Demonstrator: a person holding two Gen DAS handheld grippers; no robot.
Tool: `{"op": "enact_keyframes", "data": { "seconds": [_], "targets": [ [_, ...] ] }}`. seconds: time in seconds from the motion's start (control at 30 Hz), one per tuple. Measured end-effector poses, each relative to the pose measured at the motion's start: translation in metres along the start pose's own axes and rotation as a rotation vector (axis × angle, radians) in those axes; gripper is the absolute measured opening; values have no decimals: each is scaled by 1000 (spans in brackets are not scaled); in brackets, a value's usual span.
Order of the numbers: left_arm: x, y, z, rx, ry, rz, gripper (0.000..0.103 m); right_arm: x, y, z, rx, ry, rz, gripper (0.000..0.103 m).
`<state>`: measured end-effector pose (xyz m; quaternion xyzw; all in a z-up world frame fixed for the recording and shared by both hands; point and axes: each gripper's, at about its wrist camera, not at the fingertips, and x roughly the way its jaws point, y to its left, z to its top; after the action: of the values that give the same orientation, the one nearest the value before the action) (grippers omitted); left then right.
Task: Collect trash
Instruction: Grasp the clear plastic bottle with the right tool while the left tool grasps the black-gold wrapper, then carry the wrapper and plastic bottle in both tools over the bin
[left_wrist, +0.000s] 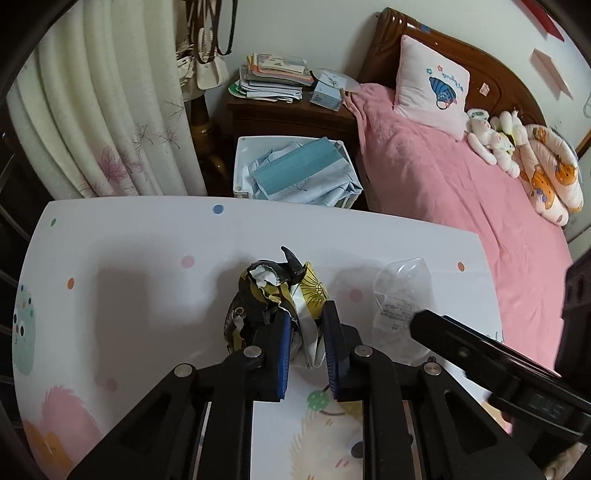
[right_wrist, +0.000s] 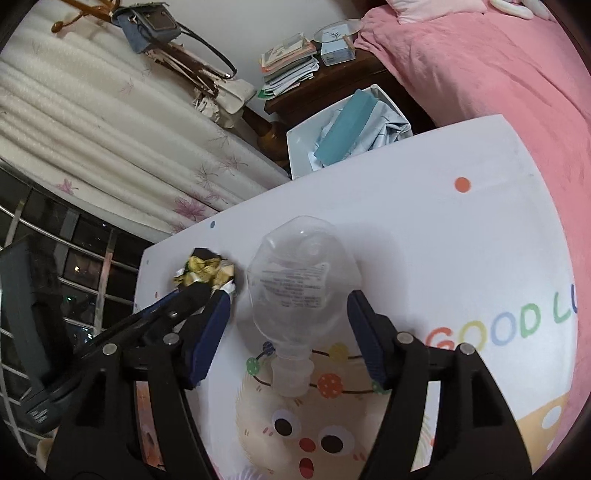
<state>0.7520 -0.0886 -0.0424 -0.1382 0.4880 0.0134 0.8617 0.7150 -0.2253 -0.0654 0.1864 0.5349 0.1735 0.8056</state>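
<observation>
A crumpled yellow-and-black wrapper (left_wrist: 280, 284) lies on the white cartoon-print table (left_wrist: 129, 277). My left gripper (left_wrist: 308, 325) is shut on it, its blue pads pinching the near part of the wad. The right wrist view shows the same grip on the wrapper (right_wrist: 205, 271) from the side. A clear, squashed plastic bottle (right_wrist: 295, 266) lies on the table with its neck toward me. My right gripper (right_wrist: 288, 301) stands open around it, one pad on each side, neither pressing. In the left wrist view the bottle (left_wrist: 402, 291) lies right of the wrapper, beside a black finger (left_wrist: 461, 343) of the right gripper.
Behind the table stands a white bin (left_wrist: 295, 170) holding blue cloth. A wooden nightstand (left_wrist: 280, 107) stacked with books is further back, a pink bed (left_wrist: 461, 192) lies to the right, and a cream curtain (left_wrist: 110, 110) hangs at the left.
</observation>
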Motion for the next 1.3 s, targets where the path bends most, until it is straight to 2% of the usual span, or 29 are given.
{"op": "enact_keyframes", "data": {
  "seconds": [0.13,0.23,0.4,0.43,0.47,0.73,0.87,1.03,1.3],
  "targets": [
    [-19,13,-2,-16,-22,-12,15,16,7,1,-23,7,-60,65],
    [-30,21,-2,-21,-28,-25,15,30,8,1,-36,21,-80,70],
    [-41,30,-7,-22,-36,-33,15,42,23,-1,-133,-17,-144,70],
    [-43,32,-9,-24,-34,-37,15,43,25,-1,-140,-18,-144,59],
    [-44,33,-11,-26,-33,-39,15,46,26,-2,-131,-3,-112,42],
    [-70,41,-44,-7,-23,-80,15,32,35,-28,-126,21,-48,41],
    [-96,43,-72,14,-18,-114,15,3,44,-59,-145,21,-15,41],
    [-144,44,-123,63,-20,-147,15,-37,52,-105,-138,19,11,41],
    [-243,69,-225,132,-30,-199,15,-117,76,-212,-125,-2,0,41]
  ]
}}
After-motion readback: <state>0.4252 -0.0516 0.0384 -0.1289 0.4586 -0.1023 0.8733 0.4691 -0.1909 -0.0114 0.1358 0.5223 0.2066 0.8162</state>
